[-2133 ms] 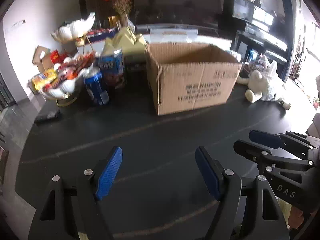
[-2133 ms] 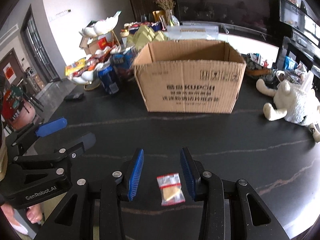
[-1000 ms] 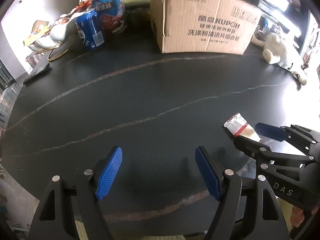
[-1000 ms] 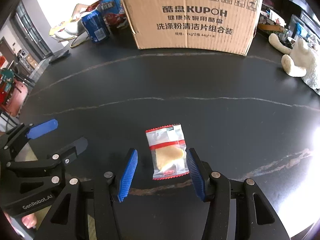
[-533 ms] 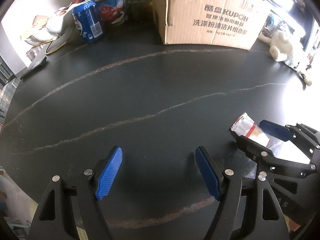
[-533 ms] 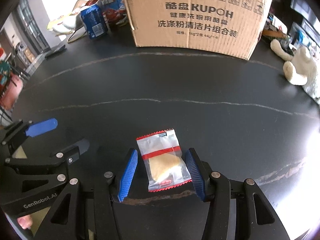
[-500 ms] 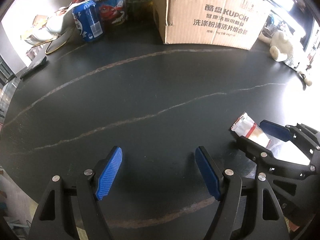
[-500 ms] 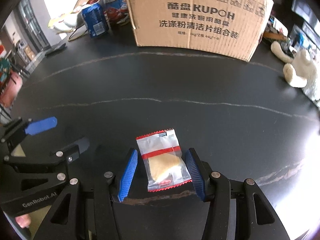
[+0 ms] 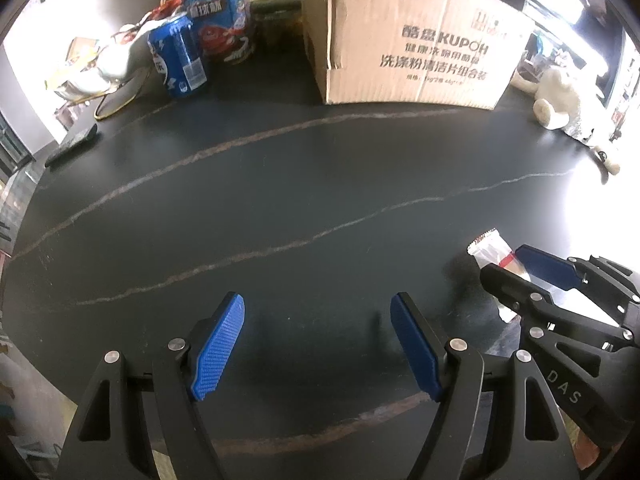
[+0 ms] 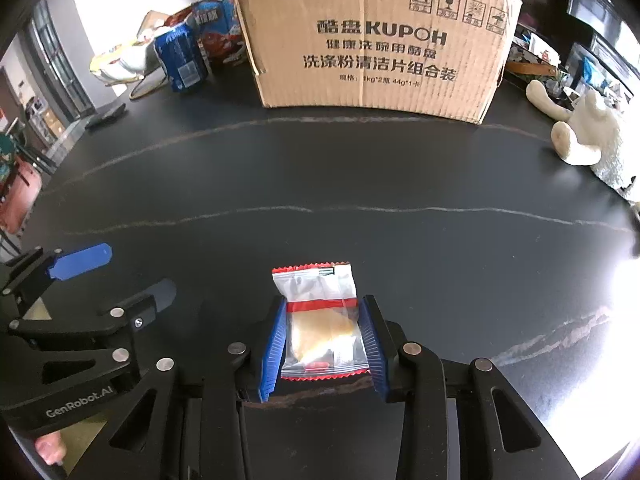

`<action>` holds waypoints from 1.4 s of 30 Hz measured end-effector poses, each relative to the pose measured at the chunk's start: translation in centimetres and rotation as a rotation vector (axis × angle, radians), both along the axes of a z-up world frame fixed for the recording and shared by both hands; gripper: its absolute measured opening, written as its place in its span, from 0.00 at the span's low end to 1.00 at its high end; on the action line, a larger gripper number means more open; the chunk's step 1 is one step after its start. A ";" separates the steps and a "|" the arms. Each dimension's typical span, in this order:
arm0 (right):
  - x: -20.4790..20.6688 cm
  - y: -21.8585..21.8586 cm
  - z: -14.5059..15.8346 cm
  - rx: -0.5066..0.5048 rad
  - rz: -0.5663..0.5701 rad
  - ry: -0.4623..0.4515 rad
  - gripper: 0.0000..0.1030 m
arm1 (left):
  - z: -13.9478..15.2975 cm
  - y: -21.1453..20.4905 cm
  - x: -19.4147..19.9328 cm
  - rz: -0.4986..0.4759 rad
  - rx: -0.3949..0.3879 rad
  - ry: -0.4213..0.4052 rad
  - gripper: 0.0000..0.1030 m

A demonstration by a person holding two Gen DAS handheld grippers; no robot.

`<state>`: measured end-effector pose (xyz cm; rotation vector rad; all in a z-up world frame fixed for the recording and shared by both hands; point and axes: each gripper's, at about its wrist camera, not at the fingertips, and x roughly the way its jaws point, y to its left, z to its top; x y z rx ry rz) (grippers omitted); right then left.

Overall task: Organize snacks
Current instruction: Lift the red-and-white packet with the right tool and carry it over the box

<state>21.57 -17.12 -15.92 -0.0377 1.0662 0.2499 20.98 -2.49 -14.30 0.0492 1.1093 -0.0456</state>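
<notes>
A small clear snack packet (image 10: 322,320) with red edges and a yellow cake inside lies on the black table near its front edge. My right gripper (image 10: 323,344) straddles it, its blue pads touching the packet's two sides. The packet (image 9: 491,250) and the right gripper (image 9: 520,276) also show in the left wrist view at the right. My left gripper (image 9: 318,344) is open and empty above bare table, left of the packet. A large open cardboard box (image 10: 376,40) stands at the far side of the table; it also shows in the left wrist view (image 9: 416,44).
A blue can (image 9: 176,60), a blue snack carton (image 9: 220,20) and a white dish of snacks (image 9: 100,68) stand left of the box. A white plush toy (image 10: 584,136) lies at the right. A dark remote (image 9: 72,144) lies at the left edge.
My right gripper has moved forward around the packet and narrowed until its pads touch the packet's sides. Both views have come lower and closer to the table. My left gripper stays open.
</notes>
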 end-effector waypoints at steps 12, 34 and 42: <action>-0.3 -1.0 3.7 0.048 -0.044 -0.101 0.37 | 4.2 -0.3 -0.1 -0.019 0.013 -0.110 0.73; 1.4 -1.9 11.3 0.120 -0.094 -0.297 0.37 | 12.2 -0.8 2.7 -0.085 0.028 -0.306 0.73; 2.9 -1.8 13.4 0.130 -0.101 -0.351 0.37 | 13.9 -0.6 4.6 -0.082 -0.013 -0.315 0.73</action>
